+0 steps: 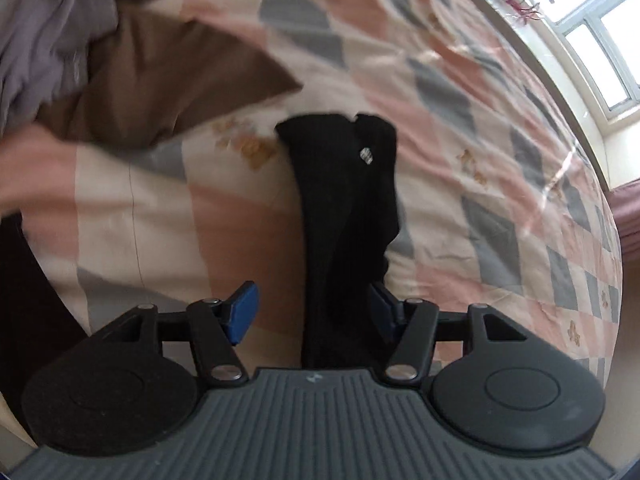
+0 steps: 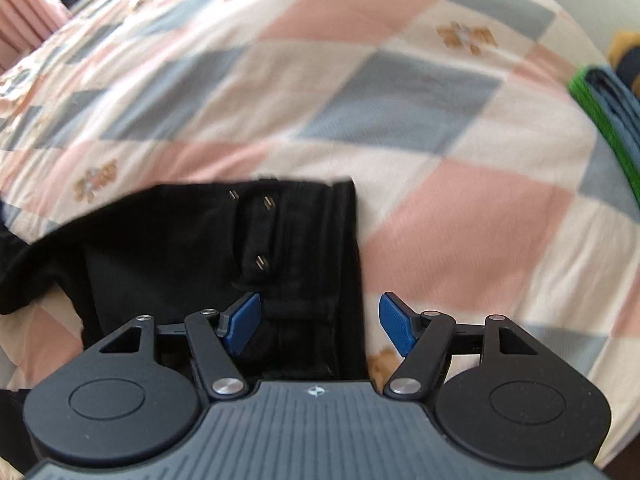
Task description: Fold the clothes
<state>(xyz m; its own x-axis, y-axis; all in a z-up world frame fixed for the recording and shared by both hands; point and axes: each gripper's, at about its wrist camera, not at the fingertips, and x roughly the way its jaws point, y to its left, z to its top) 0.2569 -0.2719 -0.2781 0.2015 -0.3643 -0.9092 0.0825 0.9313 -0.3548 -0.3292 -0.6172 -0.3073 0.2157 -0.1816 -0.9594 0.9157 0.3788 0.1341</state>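
Black trousers (image 2: pixel 224 240) between splayed fingers (image 2: pixel 244 322) — both hand-held grippers.

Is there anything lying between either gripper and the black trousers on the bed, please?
Nothing visible. The black trousers run straight up between the open fingers of the left gripper, and their waistband end lies between the open fingers of the right gripper. The brown garment lies off to the side.
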